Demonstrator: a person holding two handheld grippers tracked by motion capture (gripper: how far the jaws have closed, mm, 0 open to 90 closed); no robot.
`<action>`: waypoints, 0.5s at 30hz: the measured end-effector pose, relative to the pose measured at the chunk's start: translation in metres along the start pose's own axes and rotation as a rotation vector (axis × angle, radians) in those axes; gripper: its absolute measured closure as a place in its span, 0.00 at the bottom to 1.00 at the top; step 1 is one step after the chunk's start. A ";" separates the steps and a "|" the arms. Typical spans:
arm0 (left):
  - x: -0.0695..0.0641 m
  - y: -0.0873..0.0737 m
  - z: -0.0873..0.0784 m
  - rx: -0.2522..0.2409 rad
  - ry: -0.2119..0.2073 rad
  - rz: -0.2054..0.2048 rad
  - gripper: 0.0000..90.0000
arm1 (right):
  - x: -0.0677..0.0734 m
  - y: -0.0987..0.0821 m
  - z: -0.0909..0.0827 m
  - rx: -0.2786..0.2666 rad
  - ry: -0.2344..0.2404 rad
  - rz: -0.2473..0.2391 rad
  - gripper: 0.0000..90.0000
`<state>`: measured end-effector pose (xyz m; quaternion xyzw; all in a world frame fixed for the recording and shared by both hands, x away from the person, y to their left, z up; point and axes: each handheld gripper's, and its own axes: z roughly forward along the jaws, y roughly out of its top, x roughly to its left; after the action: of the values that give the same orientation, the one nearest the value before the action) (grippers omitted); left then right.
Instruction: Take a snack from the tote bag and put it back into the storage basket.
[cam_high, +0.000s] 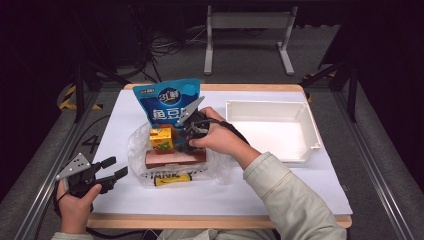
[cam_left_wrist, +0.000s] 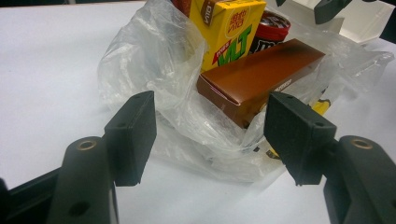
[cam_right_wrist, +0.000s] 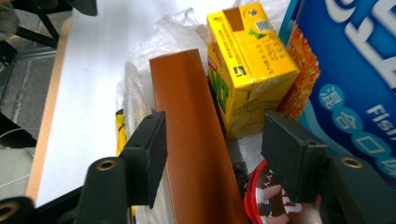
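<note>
A clear plastic bag (cam_high: 136, 145) lies on the white table (cam_high: 280, 185). In it are a long brown box (cam_high: 172, 158), a yellow drink carton (cam_high: 161, 138) and a blue snack pouch (cam_high: 165, 102) standing behind them. My right gripper (cam_high: 184, 145) hangs over the bag, open. In the right gripper view its jaws straddle the brown box (cam_right_wrist: 187, 116) without pressing on it, with the carton (cam_right_wrist: 247, 60) and a red tub (cam_right_wrist: 266, 200) beside it. My left gripper (cam_high: 115, 167) rests open at the table's front left, pointing at the bag (cam_left_wrist: 149, 60) and apart from it.
A white tray (cam_high: 270, 107) stands at the back right of the table. A small yellow item (cam_high: 172, 179) lies at the bag's front edge. Bare table surface stretches along the front and left. A metal stand (cam_high: 247, 22) is on the floor beyond.
</note>
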<state>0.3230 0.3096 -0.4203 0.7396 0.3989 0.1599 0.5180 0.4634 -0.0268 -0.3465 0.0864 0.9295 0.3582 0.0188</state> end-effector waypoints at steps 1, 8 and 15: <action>0.000 0.000 0.000 0.000 0.000 0.000 0.38 | 0.000 0.000 0.000 0.000 0.000 0.000 0.44; 0.001 0.001 0.002 0.006 -0.006 -0.004 0.37 | -0.002 -0.002 0.016 0.052 0.016 -0.003 0.44; 0.000 0.001 0.004 0.014 -0.009 -0.002 0.36 | 0.001 -0.001 0.028 0.093 0.019 -0.023 0.44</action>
<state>0.3259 0.3075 -0.4210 0.7435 0.3985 0.1530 0.5147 0.4653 -0.0088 -0.3682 0.0731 0.9462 0.3150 0.0097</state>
